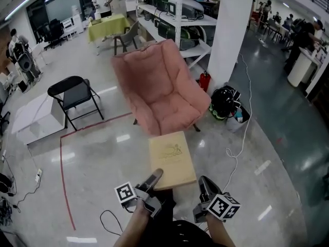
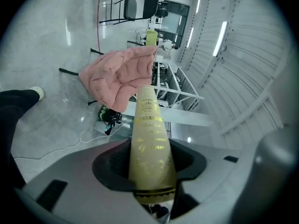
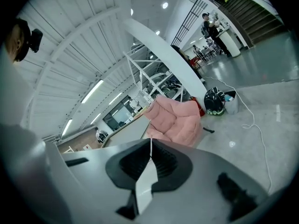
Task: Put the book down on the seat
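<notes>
Book (image 2: 148, 139) spine lettering, left gripper view only

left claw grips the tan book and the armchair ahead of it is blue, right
Not quite: the armchair is pink, not blue, as the head view shows. The left claw does grip the tan book.

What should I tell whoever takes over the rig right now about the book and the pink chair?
Left gripper: shut on the book, at its spine.
Right gripper: shut on a thin pale edge, apparently the book's right side.
The book is held in the air, short of the pink chair.
Done: pickup.
Left: carry it over the seat, lower, release.
</notes>
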Demonstrator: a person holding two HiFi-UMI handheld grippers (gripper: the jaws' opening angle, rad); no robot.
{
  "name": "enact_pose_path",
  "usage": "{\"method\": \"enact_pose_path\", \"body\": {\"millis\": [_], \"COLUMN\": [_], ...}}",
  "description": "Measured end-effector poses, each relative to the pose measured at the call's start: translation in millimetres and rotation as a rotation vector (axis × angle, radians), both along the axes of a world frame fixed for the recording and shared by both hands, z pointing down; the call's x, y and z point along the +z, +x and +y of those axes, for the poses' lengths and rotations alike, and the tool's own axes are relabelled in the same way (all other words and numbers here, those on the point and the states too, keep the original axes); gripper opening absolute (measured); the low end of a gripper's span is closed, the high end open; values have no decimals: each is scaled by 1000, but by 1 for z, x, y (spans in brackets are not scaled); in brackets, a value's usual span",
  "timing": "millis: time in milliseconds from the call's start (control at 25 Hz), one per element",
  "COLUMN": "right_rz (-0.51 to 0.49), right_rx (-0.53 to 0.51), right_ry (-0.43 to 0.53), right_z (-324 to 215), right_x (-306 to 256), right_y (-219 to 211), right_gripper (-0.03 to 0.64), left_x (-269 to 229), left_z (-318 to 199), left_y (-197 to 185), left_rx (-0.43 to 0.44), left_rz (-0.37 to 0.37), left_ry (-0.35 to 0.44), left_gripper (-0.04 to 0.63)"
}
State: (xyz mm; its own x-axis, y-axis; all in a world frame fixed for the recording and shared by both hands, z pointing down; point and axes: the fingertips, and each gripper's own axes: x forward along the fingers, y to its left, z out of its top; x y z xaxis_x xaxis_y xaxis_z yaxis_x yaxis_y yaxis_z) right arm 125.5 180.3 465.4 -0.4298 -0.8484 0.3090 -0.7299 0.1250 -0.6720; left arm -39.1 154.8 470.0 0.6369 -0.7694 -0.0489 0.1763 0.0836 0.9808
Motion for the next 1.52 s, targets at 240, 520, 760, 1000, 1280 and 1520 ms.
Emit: {"method": "enact_pose_path", "body": {"millis": [240, 520, 760, 1000, 1280, 1520], "right_rz": [7, 5, -3, -4, -12, -16], "right_rx": [20, 28, 31, 49, 77, 73], "right_ry": [-2, -4, -12, -14, -10, -31], "right_z": [-65, -140, -196, -248, -283, -299], "right_x": [-6, -14, -16, -10, -3, -1], "right_y": [8, 9, 3, 2, 2, 1], "right_gripper": [14, 14, 14, 14, 14, 14], "left_x": [-7, -15, -23, -11, -3, -3], "left_z": [-68, -145, -203, -257, -292, -306], "left_y": [10, 12, 12, 12, 14, 10], "left_rx": [20, 34, 54, 75, 112, 103], "left_rz": [18, 17, 15, 14, 5, 8], "left_ry": [4, 2, 12, 2, 4, -3], "left_gripper": [215, 215, 215, 214, 213, 213]}}
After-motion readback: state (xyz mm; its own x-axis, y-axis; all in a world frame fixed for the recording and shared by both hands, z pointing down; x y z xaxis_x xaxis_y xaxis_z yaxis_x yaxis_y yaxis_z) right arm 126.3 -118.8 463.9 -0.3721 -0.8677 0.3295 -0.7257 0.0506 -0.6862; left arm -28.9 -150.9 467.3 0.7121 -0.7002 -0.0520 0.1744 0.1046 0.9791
